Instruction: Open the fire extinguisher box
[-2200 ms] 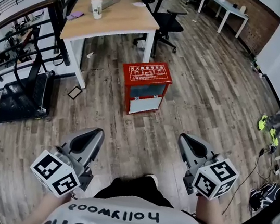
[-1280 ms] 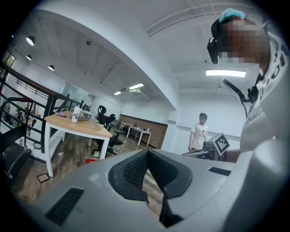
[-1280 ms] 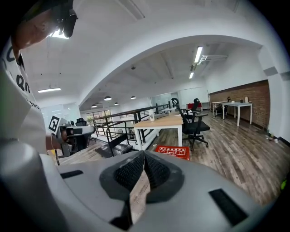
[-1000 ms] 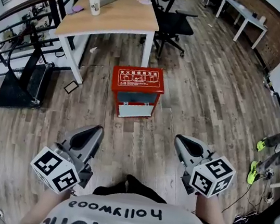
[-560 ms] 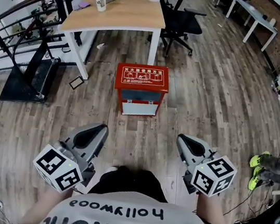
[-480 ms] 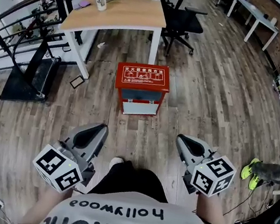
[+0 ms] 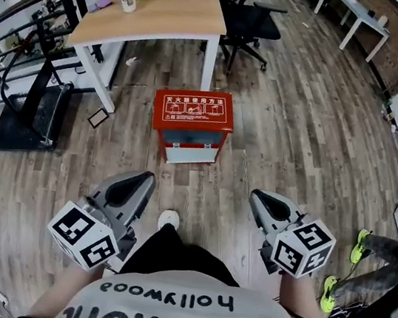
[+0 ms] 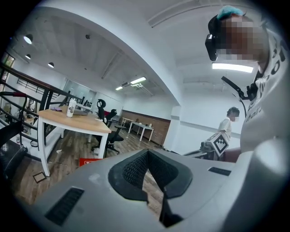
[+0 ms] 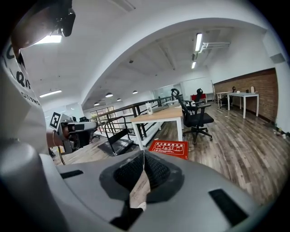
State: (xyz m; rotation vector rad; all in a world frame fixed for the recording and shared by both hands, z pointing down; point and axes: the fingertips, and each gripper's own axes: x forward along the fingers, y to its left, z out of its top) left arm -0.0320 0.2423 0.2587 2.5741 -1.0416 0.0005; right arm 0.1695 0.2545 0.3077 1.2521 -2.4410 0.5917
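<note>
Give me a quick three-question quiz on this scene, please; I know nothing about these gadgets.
1. True or false: the red fire extinguisher box stands on the wooden floor.
2. The right gripper is: A) wide open, B) shut with nothing in it, C) shut on the box.
3. Fill in: the box's lid is ___ (open/closed).

Key: 1 true; 2 B; 3 closed.
</note>
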